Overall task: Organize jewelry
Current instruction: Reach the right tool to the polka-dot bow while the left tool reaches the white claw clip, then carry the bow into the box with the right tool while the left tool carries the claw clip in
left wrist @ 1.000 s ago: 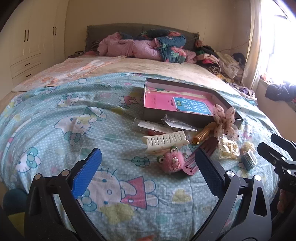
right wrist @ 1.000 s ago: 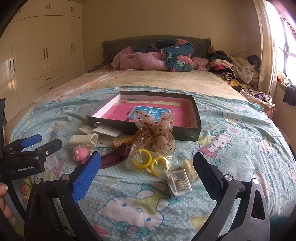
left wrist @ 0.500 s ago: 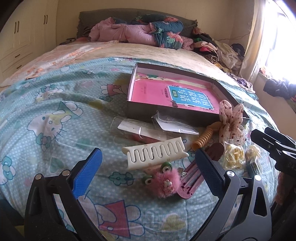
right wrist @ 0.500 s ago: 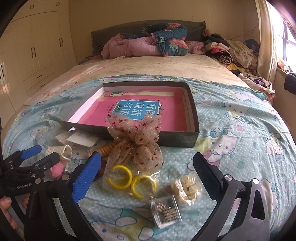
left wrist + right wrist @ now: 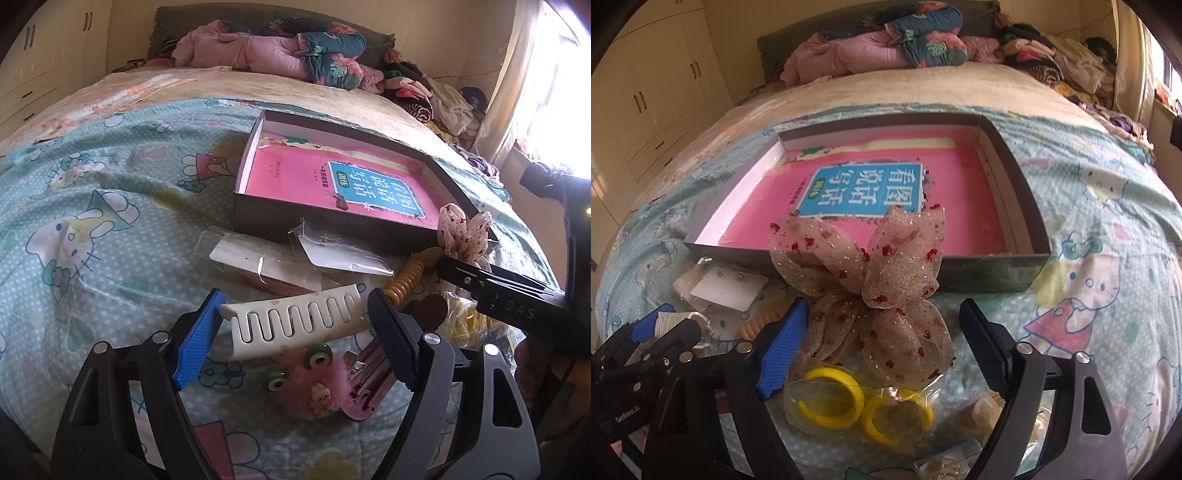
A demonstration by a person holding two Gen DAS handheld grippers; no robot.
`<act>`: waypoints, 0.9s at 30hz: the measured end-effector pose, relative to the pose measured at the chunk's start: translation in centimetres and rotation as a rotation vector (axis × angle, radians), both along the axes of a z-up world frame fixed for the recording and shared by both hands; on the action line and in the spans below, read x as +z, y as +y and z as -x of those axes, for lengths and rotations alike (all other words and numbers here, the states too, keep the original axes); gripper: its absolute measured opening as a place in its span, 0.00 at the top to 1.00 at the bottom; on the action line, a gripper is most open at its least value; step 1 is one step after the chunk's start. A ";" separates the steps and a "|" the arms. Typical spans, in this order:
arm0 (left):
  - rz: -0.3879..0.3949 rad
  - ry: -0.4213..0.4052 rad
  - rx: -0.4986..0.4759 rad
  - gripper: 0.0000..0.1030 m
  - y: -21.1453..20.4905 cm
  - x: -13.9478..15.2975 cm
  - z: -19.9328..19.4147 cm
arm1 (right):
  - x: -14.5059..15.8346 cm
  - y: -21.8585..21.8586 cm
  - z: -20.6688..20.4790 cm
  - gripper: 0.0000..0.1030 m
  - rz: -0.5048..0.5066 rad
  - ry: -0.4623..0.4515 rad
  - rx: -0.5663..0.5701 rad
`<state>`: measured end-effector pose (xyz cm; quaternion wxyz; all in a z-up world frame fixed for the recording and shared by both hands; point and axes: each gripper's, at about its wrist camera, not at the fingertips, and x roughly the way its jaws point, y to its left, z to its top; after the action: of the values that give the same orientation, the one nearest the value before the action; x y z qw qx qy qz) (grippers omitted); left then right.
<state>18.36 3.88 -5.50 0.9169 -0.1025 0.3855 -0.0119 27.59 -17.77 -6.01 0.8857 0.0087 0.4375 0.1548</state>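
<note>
My left gripper [image 5: 295,325] is open, its fingers either side of a white comb-like hair clip [image 5: 295,321] lying on the bed. A pink fuzzy clip [image 5: 317,387] and a maroon clip [image 5: 369,384] lie just below it. My right gripper [image 5: 882,332] is open around a sheer beige bow with red dots [image 5: 875,280]; the bow also shows in the left wrist view [image 5: 461,232]. Yellow hoop earrings in a clear bag [image 5: 849,398] lie under it. The grey box [image 5: 993,273] with a pink book inside sits just behind; it also shows in the left wrist view [image 5: 332,218].
Clear packets with white cards [image 5: 266,262] and an orange spiral hair tie [image 5: 406,280] lie in front of the box. The right gripper's body [image 5: 509,295] crosses the left wrist view. Piled bedding [image 5: 886,48] lies at the headboard; a wardrobe [image 5: 646,92] stands left.
Both grippers moved forward and down. The left now brackets the white hair clip with narrower fingers; the right now brackets the bow.
</note>
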 end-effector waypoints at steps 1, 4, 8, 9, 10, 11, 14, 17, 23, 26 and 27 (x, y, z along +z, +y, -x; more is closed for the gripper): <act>0.000 -0.003 -0.007 0.32 -0.1 0.0 0.0 | -0.2 0.0 -0.1 0.38 0.002 0.000 -0.002; -0.005 -0.011 -0.018 0.37 -0.3 0.2 0.1 | 0.0 -0.2 0.3 0.56 -0.011 -0.014 0.003; -0.001 -0.025 -0.034 0.37 -0.6 0.7 0.4 | 0.7 -0.9 1.0 0.68 -0.041 -0.032 0.010; -0.002 -0.031 -0.039 0.37 -0.7 0.8 0.5 | 0.8 -1.1 1.1 0.69 -0.048 -0.035 0.012; -0.003 -0.035 -0.045 0.37 -0.8 1.1 0.5 | 1.1 -1.4 1.4 0.71 -0.058 -0.038 0.013; -0.001 -0.038 -0.049 0.37 -0.9 1.3 0.6 | 1.3 -1.7 1.6 0.74 -0.065 -0.042 0.012; 0.001 -0.059 -0.060 0.37 -1.3 2.1 0.7 | 2.1 -2.7 2.3 0.80 -0.086 -0.062 0.007; 0.001 -0.081 -0.074 0.37 -1.9 3.0 0.7 | 3.0 -3.7 2.8 0.83 -0.105 -0.083 -0.007; -0.007 -0.112 -0.091 0.37 -2.9 4.4 -0.1 | 4.6 -6.0 3.2 0.85 -0.142 -0.122 -0.040; -0.012 -0.123 -0.087 0.37 -2.9 5.0 -0.9 | 5.6 -6.9 3.2 0.85 -0.159 -0.142 -0.055; -0.012 -0.132 -0.081 0.37 -2.7 5.4 -1.4 | 6.0 -7.3 3.1 0.85 -0.161 -0.153 -0.061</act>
<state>19.73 1.17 -0.12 0.9397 -0.0802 0.3283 -0.0532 24.45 -25.05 0.00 0.9172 0.0813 0.3546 0.1626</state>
